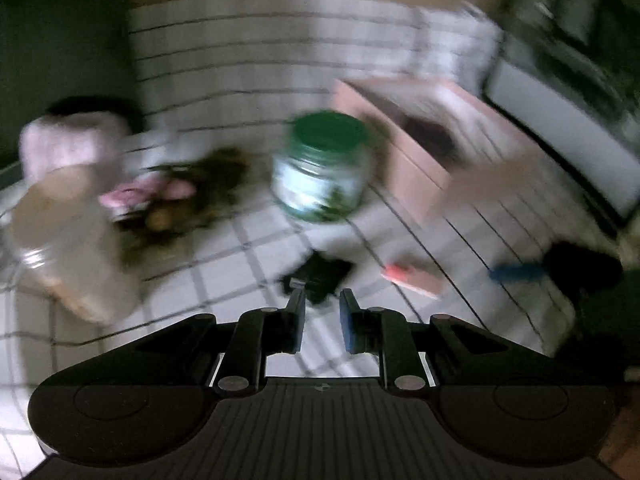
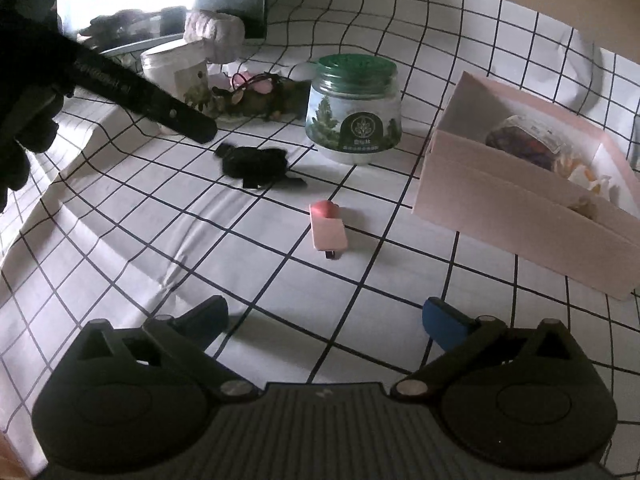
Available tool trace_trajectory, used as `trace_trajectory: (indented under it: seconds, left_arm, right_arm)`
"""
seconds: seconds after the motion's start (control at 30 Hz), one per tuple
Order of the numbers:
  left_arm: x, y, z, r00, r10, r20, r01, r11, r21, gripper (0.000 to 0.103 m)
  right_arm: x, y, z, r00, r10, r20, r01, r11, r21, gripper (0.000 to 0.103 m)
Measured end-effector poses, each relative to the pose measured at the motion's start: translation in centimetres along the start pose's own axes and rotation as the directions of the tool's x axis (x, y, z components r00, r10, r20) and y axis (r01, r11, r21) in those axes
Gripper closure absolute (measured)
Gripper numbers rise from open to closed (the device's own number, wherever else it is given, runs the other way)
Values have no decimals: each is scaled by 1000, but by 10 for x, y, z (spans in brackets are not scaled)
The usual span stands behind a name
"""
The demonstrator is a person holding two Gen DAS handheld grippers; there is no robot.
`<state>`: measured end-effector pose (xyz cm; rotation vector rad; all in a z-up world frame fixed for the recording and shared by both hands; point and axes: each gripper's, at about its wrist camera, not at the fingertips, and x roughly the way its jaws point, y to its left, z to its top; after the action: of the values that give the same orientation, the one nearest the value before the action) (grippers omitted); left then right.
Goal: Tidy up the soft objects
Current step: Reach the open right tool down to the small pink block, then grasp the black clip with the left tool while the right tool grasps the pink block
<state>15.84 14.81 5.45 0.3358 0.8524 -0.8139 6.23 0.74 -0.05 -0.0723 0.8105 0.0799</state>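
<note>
The right tool (image 2: 324, 316) is standing wide open above the white, black-gridded cloth covering the bench (image 2: 400, 264), holding nothing. Ahead of it a pink flat clip with a red end (image 2: 328, 227) is lying on the cloth, and farther on a crumpled black soft fabric piece (image 2: 256, 166), near a green-lidded clear jar (image 2: 354, 110). An open pink cardboard box (image 2: 520, 204) is sitting to the right. The left tool (image 1: 322, 320) is showing only a narrow gap between its blue pads, empty, just short of the black piece.
</note>
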Motion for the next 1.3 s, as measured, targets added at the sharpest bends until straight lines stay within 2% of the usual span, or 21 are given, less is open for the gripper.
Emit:
trace_trajectory:
  seconds: [0.07,0.13,0.27,0.33,0.4,0.47,0.57,0.63,0.7,0.73,0.77,0.83,0.97,1.03,1.13,1.3]
  left_arm:
    - [9,-17,-4,999,14,-52,-9,995,97,79]
    - [18,-27,-7,996,20,-88,-6,988,155,79]
    - [29,-31,-5,991,-10,-137,36,982,186,79]
    - [35,-38,-4,980,-46,-194,89,972,217,81]
    - [36,-46,-5,975,-74,-209,128,957,259,80]
    - [38,-49,-3,970,-100,-223,158,953,258,73]
    - [42,-49,2,960,-137,-246,198,950,242,55]
    - [43,-55,3,951,-158,-264,227,941,252,34]
    - [47,-61,1,944,-176,-279,252,930,267,24]
    - [48,-62,2,944,-181,-277,256,930,263,24]
    - [49,-62,3,944,-181,-275,255,931,262,24]
    - [43,-60,3,953,-161,-257,232,933,275,34]
    - [21,-40,18,985,-113,-131,144,955,258,34]
    - [20,-26,26,995,-54,-81,71,970,234,34]
    - [43,-6,36,995,41,-95,-26,987,155,34]
    - [70,0,32,991,18,-132,5,985,170,35]
  right_arm:
    - [-1,0,0,1000,0,1,0,1000,-1,0]
    - [-2,0,0,1000,0,-3,0,1000,0,0]
    - [-5,0,-2,1000,7,-13,-8,1000,-11,0]
    - [-6,1,-2,1000,10,-23,-10,1000,-16,0]
    - [-7,1,-3,1000,13,-25,-14,1000,-19,0]
    - [-7,1,-3,1000,16,-24,-16,1000,-21,0]
    - [-8,2,-5,1000,17,-23,-18,1000,-22,0]
    - [-9,3,-5,999,20,-27,-20,999,-25,0]
    - [-10,4,-6,999,24,-31,-25,999,-27,0]
    - [-11,4,-6,999,25,-33,-26,999,-27,0]
    - [-11,5,-7,999,25,-33,-26,999,-27,0]
    - [-13,5,-8,999,25,-30,-26,999,-23,0]
    - [-13,6,-9,999,22,-32,-22,1000,-22,0]
    - [-13,6,-10,999,22,-29,-23,999,-23,0]
    - [-14,6,-11,999,23,-26,-23,999,-25,0]
    - [-14,6,-11,999,22,-26,-23,999,-27,0]
